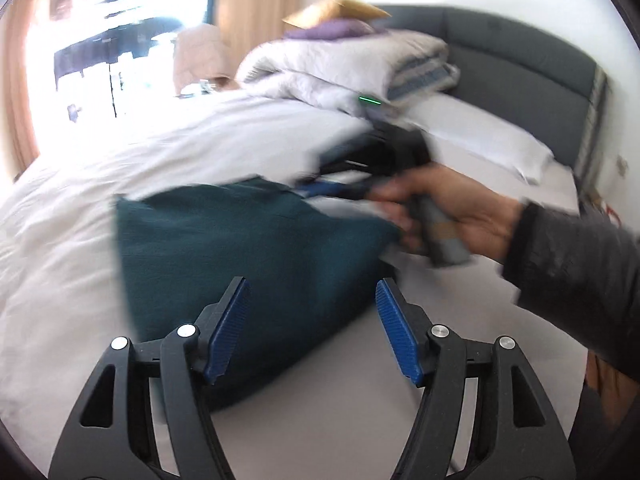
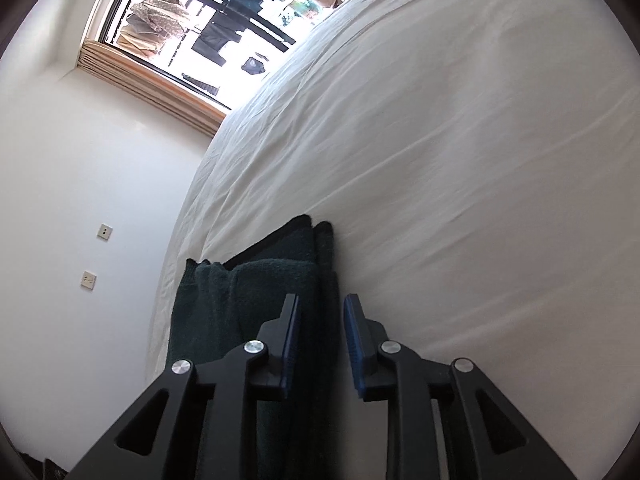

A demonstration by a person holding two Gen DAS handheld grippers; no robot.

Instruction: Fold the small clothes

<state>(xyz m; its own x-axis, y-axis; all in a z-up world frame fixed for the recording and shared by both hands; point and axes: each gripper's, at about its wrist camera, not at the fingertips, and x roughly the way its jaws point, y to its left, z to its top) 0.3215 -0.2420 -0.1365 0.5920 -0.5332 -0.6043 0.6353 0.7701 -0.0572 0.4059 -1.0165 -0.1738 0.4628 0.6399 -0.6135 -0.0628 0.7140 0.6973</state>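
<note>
A dark green garment (image 1: pixel 240 240) lies folded on the white bed sheet (image 1: pixel 80 208). My left gripper (image 1: pixel 311 284) hovers just above its near edge, jaws wide open, nothing between the blue pads (image 1: pixel 230 328). The right gripper (image 1: pixel 340 189), blurred and held by a hand (image 1: pixel 460 216), sits at the garment's far right corner. In the right wrist view my right gripper (image 2: pixel 322 300) has its jaws a little apart over the folded edge of the garment (image 2: pixel 224 304); the pads (image 2: pixel 354 332) do not press on the cloth.
A pile of folded white quilts (image 1: pixel 340 68) with a purple cloth on top sits at the head of the bed, beside a pillow (image 1: pixel 488 136) and the grey headboard (image 1: pixel 520 52). A bright window (image 2: pixel 208 20) and a white wall with sockets (image 2: pixel 105 232) flank the bed.
</note>
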